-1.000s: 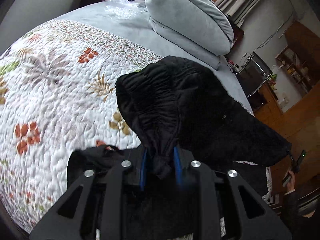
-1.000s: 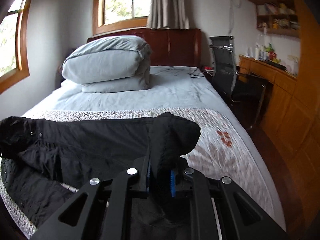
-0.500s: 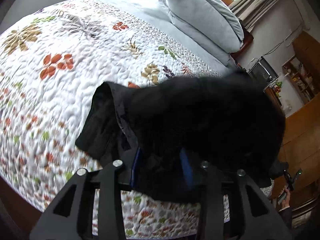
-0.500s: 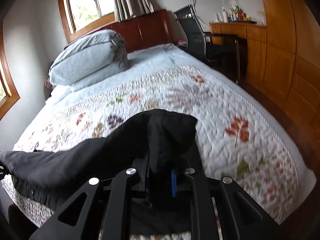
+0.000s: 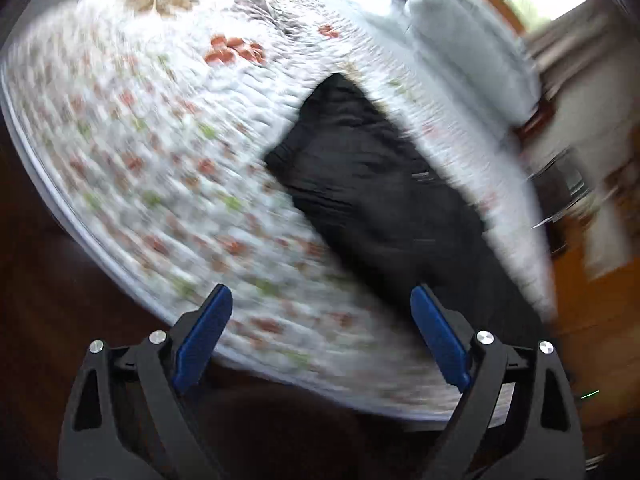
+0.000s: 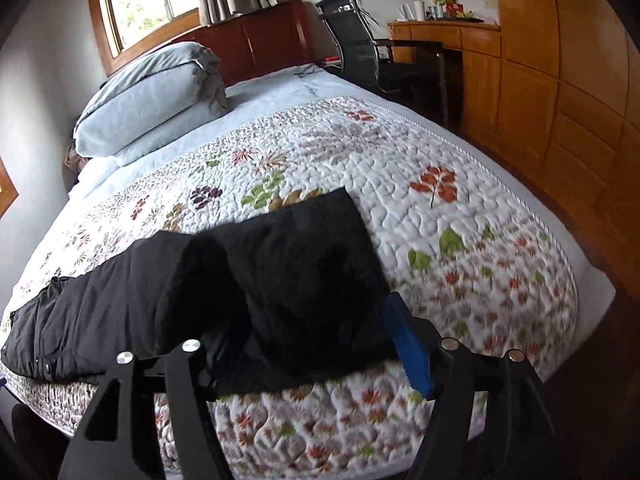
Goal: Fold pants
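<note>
Looking through the left wrist view, badly blurred, I see my left gripper (image 5: 320, 332) spread wide and empty, with the black pants (image 5: 372, 184) lying ahead and to its right on the quilted bed (image 5: 140, 128), their long axis running along the foot edge. In the right wrist view my right gripper (image 6: 320, 344) is released too, I judge, its fingers parted around a slack hump of the pants (image 6: 224, 280), which stretch leftward along that edge, so the right is nearer.
</note>
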Action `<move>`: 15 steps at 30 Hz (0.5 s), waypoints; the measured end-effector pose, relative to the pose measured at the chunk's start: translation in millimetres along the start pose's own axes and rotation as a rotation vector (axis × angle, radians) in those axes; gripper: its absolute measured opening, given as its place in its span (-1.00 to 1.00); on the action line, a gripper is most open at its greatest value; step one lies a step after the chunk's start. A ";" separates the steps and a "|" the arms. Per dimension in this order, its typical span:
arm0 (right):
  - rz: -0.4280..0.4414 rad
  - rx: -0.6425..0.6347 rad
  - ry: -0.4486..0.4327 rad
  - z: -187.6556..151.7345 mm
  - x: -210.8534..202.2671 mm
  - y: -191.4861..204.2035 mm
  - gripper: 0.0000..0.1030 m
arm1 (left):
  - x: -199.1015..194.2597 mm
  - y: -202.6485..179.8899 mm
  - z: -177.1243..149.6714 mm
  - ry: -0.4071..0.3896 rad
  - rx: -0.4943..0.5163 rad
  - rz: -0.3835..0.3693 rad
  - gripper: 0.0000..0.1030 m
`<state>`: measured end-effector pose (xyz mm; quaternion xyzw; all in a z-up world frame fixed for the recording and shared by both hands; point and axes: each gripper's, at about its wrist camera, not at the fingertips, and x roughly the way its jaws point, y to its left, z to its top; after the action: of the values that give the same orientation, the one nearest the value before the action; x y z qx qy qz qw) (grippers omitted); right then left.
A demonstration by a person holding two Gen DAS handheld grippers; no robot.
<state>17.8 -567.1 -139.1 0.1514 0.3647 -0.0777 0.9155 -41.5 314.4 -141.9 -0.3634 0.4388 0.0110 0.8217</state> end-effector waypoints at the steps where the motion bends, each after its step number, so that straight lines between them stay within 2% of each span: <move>1: 0.003 -0.001 0.001 -1.8 -0.8 1.9 0.33 | 3.3 -3.1 -3.8 -0.009 -0.021 -0.039 0.76; 4: 0.014 0.021 0.000 -7.0 -2.8 6.8 0.37 | 25.4 -11.7 -11.2 -0.004 -0.059 -0.057 0.76; 8: 0.034 0.069 0.011 -11.4 -5.2 5.2 0.38 | 58.6 -36.9 -0.1 -0.014 -0.053 -0.113 0.71; 9: 0.029 0.071 0.008 -12.2 -8.4 4.5 0.38 | 61.9 -41.4 2.8 -0.018 -0.041 -0.114 0.52; 11: 0.023 0.079 0.000 -13.6 -14.5 2.6 0.40 | 69.9 -55.2 15.4 -0.029 0.002 -0.112 0.42; 12: 0.024 0.088 -0.005 -14.5 -17.6 1.0 0.43 | 70.3 -62.7 20.0 -0.038 0.011 -0.101 0.21; 13: 0.027 0.095 -0.007 -15.1 -19.0 0.0 0.45 | 73.3 -69.2 28.6 -0.044 0.024 -0.094 -0.12; 14: 0.032 0.104 -0.009 -15.8 -20.7 -0.9 0.48 | 76.0 -70.4 38.4 -0.059 0.023 -0.084 -0.31; 15: 0.037 0.110 -0.011 -16.7 -21.6 -1.2 0.49 | 77.4 -68.8 47.4 -0.076 0.017 -0.071 -0.62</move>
<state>-8.9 -561.9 -135.9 0.2078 0.3522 -0.0817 0.9089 63.1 269.2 -141.3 -0.3712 0.3942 -0.0083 0.8407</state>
